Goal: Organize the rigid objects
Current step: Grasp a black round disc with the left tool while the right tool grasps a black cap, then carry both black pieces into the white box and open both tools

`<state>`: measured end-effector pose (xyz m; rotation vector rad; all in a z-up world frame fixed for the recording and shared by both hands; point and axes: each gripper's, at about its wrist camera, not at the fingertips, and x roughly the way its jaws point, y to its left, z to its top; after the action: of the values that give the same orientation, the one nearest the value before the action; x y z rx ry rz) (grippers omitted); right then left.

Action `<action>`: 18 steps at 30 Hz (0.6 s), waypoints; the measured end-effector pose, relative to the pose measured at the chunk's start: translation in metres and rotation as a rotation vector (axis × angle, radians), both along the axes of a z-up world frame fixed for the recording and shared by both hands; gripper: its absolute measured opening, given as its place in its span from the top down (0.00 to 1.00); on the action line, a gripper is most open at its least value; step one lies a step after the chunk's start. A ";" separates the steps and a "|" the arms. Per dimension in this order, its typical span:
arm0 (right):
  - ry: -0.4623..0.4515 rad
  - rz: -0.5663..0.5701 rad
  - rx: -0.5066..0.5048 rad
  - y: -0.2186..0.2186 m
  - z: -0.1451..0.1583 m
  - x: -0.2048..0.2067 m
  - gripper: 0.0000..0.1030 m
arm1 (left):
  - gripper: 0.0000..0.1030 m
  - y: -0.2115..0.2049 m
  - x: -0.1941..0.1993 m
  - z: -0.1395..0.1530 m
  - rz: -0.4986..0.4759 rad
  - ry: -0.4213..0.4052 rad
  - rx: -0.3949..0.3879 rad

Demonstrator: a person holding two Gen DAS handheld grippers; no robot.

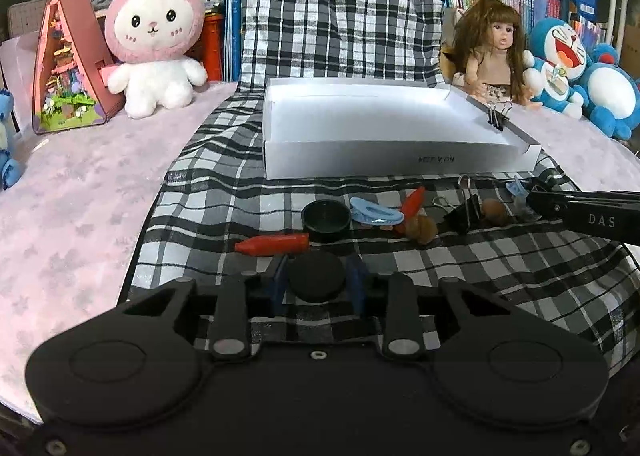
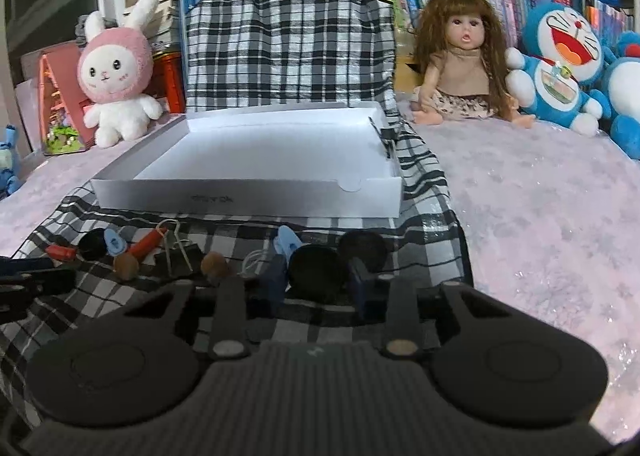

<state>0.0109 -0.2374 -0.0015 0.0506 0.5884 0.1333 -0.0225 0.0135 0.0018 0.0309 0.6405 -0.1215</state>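
My left gripper (image 1: 317, 276) is shut on a black round cap (image 1: 317, 281). Ahead of it on the checked cloth lie a red crayon (image 1: 273, 244), another black cap (image 1: 326, 218), a blue clip (image 1: 375, 213), a second red crayon (image 1: 412, 202), two walnuts (image 1: 425, 229), and a black binder clip (image 1: 464, 213). My right gripper (image 2: 317, 276) is shut on a black round cap (image 2: 316, 271); another black cap (image 2: 363, 249) lies just beyond it. The white box (image 1: 400, 160) stands open behind, with a binder clip (image 1: 498, 117) on its right rim.
A pink bunny plush (image 1: 154, 36) and a triangular pink toy house (image 1: 70, 64) stand at the back left. A doll (image 1: 494, 52) and blue Doraemon plushes (image 1: 568, 64) sit at the back right. Bookshelves fill the background. Pink bedding (image 2: 540, 216) flanks the cloth.
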 end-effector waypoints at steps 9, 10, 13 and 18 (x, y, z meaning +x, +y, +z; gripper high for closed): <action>0.003 0.003 0.004 0.000 0.019 0.003 0.63 | 0.71 -0.005 0.010 0.027 -0.047 -0.037 -0.044; 0.008 0.003 0.009 0.000 0.022 0.005 0.63 | 0.71 -0.006 0.013 0.032 -0.049 -0.045 -0.045; 0.028 0.004 0.036 -0.004 0.033 0.013 0.63 | 0.71 -0.005 0.029 0.046 -0.065 -0.040 -0.080; 0.076 0.008 0.078 -0.011 0.051 0.036 0.63 | 0.71 -0.004 0.063 0.063 -0.081 -0.005 -0.130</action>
<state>0.0465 -0.2482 0.0500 0.1299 0.6588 0.1625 0.0401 0.0100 0.0651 -0.0683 0.6253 -0.2406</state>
